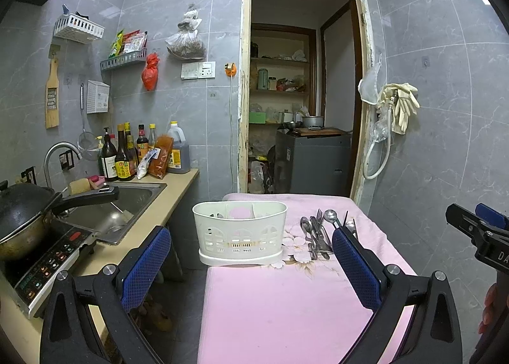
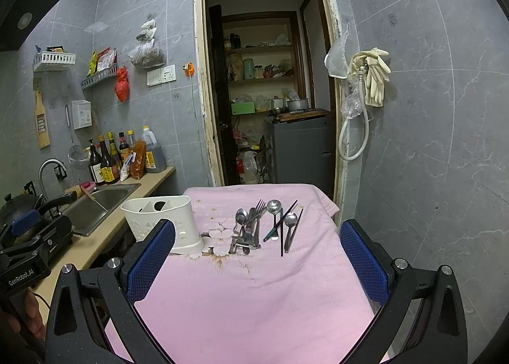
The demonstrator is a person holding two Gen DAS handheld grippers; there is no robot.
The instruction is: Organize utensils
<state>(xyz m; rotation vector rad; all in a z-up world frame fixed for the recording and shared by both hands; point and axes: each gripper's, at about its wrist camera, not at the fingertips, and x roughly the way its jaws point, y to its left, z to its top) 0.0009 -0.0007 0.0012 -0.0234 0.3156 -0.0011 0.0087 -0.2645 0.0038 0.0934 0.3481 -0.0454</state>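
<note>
On the pink cloth [image 2: 254, 294] nothing is sorted yet: your utensils [image 2: 264, 227] lie in a loose pile right of the caddy [image 1: 240, 230], which looks empty. Both grippers, left [image 1: 251, 265] and right [image 2: 257, 259], hang back, jaws wide, holding nothing. Far left runs the kitchen counter [image 1: 178, 185] with its sink [image 1: 127, 205]; beyond, a doorway [image 2: 264, 93].

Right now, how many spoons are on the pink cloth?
3 show clearly: one in the pile beside the fork, one further right, one by the chopsticks. The pile may hide more.
</note>
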